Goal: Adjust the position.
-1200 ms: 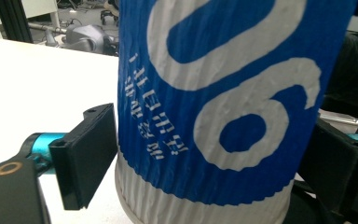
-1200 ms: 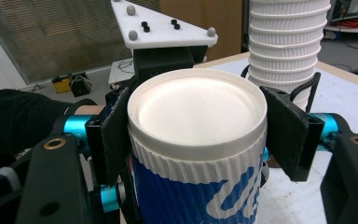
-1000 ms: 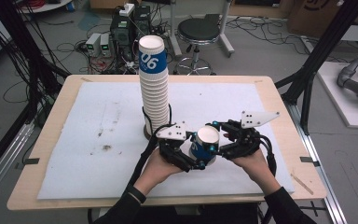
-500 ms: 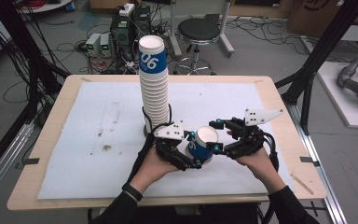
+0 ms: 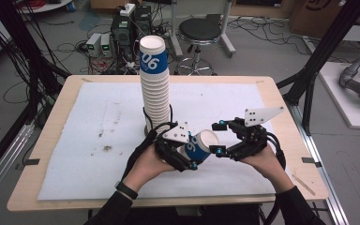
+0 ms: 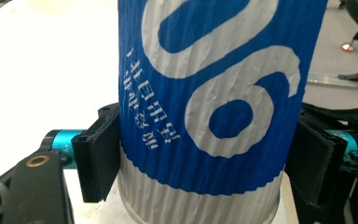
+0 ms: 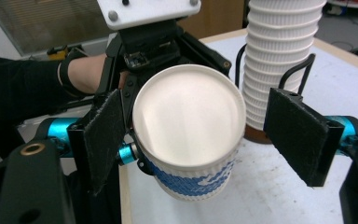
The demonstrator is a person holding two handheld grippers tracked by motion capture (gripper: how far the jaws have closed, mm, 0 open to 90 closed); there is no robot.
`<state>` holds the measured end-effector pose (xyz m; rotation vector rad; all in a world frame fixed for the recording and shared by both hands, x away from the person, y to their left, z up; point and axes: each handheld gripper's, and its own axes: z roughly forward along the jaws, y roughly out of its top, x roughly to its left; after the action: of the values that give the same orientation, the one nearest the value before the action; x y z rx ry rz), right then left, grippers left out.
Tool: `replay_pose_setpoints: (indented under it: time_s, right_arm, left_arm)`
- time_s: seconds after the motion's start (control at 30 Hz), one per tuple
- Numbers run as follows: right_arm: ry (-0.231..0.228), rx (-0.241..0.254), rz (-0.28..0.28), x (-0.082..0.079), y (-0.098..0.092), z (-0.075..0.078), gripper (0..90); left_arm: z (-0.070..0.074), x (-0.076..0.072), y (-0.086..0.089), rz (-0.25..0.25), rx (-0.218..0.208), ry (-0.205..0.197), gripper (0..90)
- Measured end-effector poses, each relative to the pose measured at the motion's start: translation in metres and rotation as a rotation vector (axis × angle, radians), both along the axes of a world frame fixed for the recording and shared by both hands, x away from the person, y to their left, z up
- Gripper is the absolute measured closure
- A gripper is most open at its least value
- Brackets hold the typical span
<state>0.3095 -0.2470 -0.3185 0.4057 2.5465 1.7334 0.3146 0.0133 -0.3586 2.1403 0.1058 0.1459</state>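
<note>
**One ribbed cup in my left grip, the right jaws spread at its mouth**

My left gripper (image 5: 191, 157) is clamped on a white ribbed paper cup with a blue "06" band (image 5: 201, 146); its pads (image 6: 95, 161) press the cup's sides in the left gripper view, having just closed in a little. The cup lies tilted, its open mouth turned toward my right gripper (image 5: 219, 138), above the white mat (image 5: 75, 154) near the front edge of the wooden table (image 5: 281, 98).

My right gripper's jaws have just been opening. In the right gripper view they stand apart on either side of the cup's rim (image 7: 189, 119); the right pad is clear of it, while the left pad (image 7: 103, 135) sits just beside it.

Just behind my left hand (image 5: 145, 166), the tall stack of matching cups (image 5: 154, 84) stands upright on the mat.
</note>
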Motion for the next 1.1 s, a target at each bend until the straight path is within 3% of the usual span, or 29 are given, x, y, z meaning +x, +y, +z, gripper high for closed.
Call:
replay_pose_setpoints:
  time_s: [0.13, 0.37, 0.5, 0.6, 0.67, 0.8, 0.97, 1.1]
  right_arm:
    - [0.005, -0.073, 0.008, -0.001, 0.011, -0.006, 21.3]
    - [-0.001, -0.105, 0.02, -0.001, 0.016, -0.01, 28.8]
    - [0.006, -0.072, 0.03, 0.002, 0.011, -0.009, 29.3]
    - [0.022, -0.031, 0.026, 0.004, 0.005, -0.008, 29.4]
    - [0.03, -0.006, 0.027, 0.004, 0.002, -0.007, 29.4]
    - [0.032, 0.036, 0.027, 0.005, -0.003, -0.005, 29.4]
    - [0.047, 0.093, 0.029, 0.005, -0.006, -0.003, 29.4]
    - [0.051, 0.135, 0.025, 0.005, -0.009, -0.002, 29.4]
  left_arm:
    - [-0.001, -0.001, -0.002, 0.001, 0.011, 0.001, 21.9]
    - [-0.002, -0.001, -0.002, -0.004, -0.004, -0.001, 18.8]
    - [-0.003, 0.0, 0.003, -0.008, -0.093, 0.024, 16.0]
    - [-0.003, 0.001, 0.009, 0.026, -0.195, 0.059, 12.5]
    - [-0.003, 0.003, 0.014, 0.004, -0.246, 0.088, 9.2]
    - [-0.006, 0.005, 0.022, 0.002, -0.343, 0.102, 6.0]
    - [-0.013, 0.006, 0.025, 0.016, -0.427, 0.127, 6.0]
    - [-0.019, 0.006, 0.025, 0.007, -0.47, 0.142, 6.0]
